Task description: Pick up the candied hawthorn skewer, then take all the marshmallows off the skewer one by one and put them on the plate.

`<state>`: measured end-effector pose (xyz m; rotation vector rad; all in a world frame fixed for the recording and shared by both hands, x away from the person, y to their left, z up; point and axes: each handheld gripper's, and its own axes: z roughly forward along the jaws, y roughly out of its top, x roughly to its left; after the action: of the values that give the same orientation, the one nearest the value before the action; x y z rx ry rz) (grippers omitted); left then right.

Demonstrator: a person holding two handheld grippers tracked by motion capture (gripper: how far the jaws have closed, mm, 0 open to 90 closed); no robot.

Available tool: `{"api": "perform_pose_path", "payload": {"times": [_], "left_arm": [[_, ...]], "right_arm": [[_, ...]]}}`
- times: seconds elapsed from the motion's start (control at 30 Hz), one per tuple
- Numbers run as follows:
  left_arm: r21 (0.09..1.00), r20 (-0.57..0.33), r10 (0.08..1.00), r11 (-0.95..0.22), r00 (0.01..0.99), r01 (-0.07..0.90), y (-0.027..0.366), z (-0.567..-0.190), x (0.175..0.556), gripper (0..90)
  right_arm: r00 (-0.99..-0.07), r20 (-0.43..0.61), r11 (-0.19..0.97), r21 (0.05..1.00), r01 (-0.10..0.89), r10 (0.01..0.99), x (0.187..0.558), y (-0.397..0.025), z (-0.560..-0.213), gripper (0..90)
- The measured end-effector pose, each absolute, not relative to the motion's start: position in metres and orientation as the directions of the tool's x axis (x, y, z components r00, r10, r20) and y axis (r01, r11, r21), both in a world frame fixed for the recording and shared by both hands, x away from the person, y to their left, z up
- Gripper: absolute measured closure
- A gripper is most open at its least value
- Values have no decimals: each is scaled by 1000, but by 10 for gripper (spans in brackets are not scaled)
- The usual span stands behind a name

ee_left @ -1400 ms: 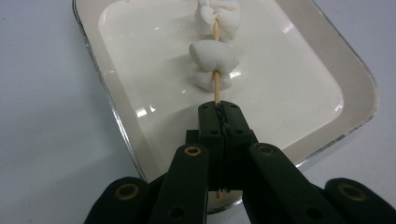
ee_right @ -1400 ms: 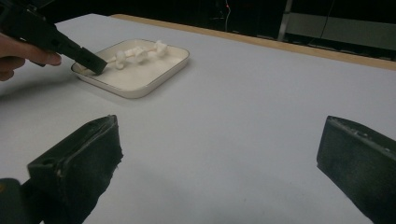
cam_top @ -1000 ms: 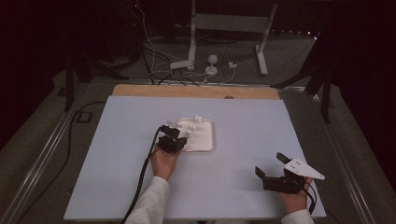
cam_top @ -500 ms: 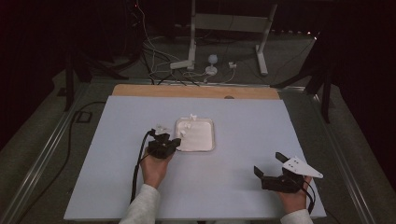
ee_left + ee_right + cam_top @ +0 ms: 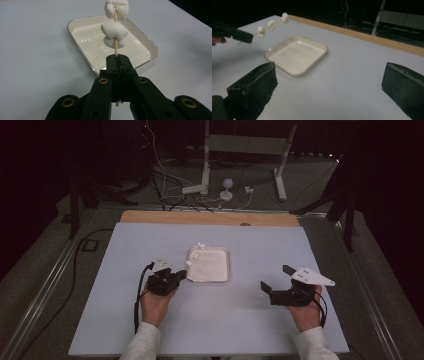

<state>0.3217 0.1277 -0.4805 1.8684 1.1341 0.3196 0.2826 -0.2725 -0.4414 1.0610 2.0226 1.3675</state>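
Worktop (image 5: pixel 125 320): smooth matt pale sheet, bare wood strip on far edge. Tray (image 5: pixel 75 25): glossy white enamel look, thin metallic rim. Skewer (image 5: pixel 115 46): plain wood stick. Marshmallows (image 5: pixel 113 33): soft, matt, powdery white. Fingers (image 5: pixel 258 85): matt black plastic with brass-coloured rivets.

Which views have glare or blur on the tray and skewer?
Left gripper view: sharp, small specular glints on the tray floor, marshmallows slightly overexposed. Right gripper view: soft, tray edges and skewer smeared. High view: dark surround, skewer washed out against the tray.
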Motion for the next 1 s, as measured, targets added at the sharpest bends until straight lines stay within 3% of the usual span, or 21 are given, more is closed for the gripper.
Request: {"api": "perform_pose_path", "payload": {"times": [0.3, 1.0], "left_arm": [[828, -214, 782, -173, 585, 533, 136, -475, 316, 900], [844, -188, 721, -228, 667, 485, 116, -478, 310, 900]], "right_arm": [[-628, 107, 147, 930, 338, 770, 317, -244, -421, 5], [-678, 237, 102, 901, 421, 696, 369, -182, -411, 32]]}}
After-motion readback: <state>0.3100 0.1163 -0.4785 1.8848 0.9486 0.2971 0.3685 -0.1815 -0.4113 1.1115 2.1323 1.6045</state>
